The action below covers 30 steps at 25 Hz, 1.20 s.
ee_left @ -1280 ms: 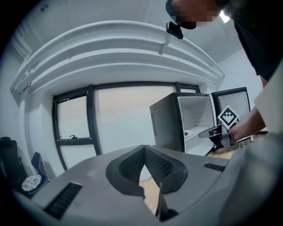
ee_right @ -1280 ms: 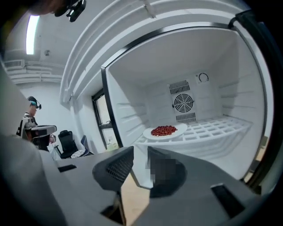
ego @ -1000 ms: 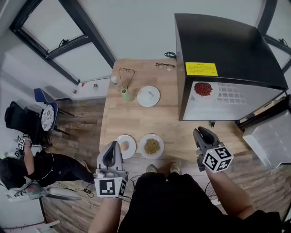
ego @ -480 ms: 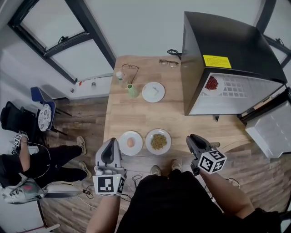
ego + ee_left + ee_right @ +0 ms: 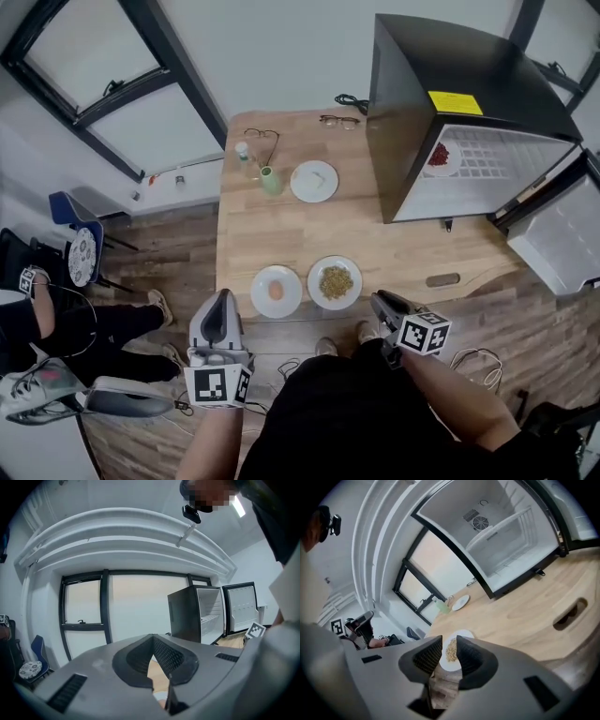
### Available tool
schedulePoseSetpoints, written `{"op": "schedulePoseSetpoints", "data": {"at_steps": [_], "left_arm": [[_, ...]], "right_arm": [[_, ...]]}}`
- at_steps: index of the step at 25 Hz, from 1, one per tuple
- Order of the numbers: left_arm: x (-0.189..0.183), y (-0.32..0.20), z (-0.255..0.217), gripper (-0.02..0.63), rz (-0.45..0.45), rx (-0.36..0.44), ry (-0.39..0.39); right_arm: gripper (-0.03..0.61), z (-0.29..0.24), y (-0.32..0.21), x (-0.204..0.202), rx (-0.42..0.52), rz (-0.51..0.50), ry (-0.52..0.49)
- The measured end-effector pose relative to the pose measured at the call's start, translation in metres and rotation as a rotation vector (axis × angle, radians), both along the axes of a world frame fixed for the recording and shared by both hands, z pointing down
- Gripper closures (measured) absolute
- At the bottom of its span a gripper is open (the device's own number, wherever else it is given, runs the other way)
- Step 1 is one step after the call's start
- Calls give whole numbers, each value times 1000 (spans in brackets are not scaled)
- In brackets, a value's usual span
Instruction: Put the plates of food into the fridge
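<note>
Two plates stand at the wooden table's [image 5: 281, 239] near edge: one with a brownish round piece [image 5: 277, 291], one with a heap of grain [image 5: 335, 281] [image 5: 451, 652]. A third white plate [image 5: 314, 181] [image 5: 460, 603] lies farther back. In the open black fridge [image 5: 450, 94] [image 5: 511, 541] a plate of red food [image 5: 441, 157] rests on a shelf. My left gripper [image 5: 225, 300] [image 5: 152, 638] hovers off the table edge, just before the round-piece plate, shut and empty. My right gripper [image 5: 377, 300] [image 5: 449, 640] is open, empty, pointing at the grain plate.
A green cup [image 5: 271, 181], a small bottle [image 5: 244, 155] and two pairs of glasses [image 5: 339, 120] sit at the table's back. A dark oblong thing [image 5: 442, 279] lies near the front right. The fridge's white door [image 5: 562, 244] hangs open. A person [image 5: 28, 309] sits at the left.
My right gripper has come down and left from in front of the fridge to the table's near edge and rolled. The left gripper drew back a little. The whole view shifted.
</note>
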<state>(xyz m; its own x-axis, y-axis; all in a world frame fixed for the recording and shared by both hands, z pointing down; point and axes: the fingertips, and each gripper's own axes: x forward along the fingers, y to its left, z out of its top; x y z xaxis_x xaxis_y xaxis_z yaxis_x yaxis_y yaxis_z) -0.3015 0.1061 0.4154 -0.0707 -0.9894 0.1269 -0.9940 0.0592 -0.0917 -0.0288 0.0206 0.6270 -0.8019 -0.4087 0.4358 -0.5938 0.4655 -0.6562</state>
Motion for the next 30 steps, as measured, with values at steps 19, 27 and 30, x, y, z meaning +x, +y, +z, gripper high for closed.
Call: {"op": "schedulePoseSetpoints", "data": {"at_steps": [19,27,30], "left_arm": [[-34,15,23,611,43,-60,-52],[-41,17,21,611,53,-69,-77],[-46,21,23,611,49,-73,-79]], "right_arm": [[399,105,22,-35,-348,214,-114],[450,122,21,-51,-488,294,-245],[514,121,22,-51,-475,299,-225]]}}
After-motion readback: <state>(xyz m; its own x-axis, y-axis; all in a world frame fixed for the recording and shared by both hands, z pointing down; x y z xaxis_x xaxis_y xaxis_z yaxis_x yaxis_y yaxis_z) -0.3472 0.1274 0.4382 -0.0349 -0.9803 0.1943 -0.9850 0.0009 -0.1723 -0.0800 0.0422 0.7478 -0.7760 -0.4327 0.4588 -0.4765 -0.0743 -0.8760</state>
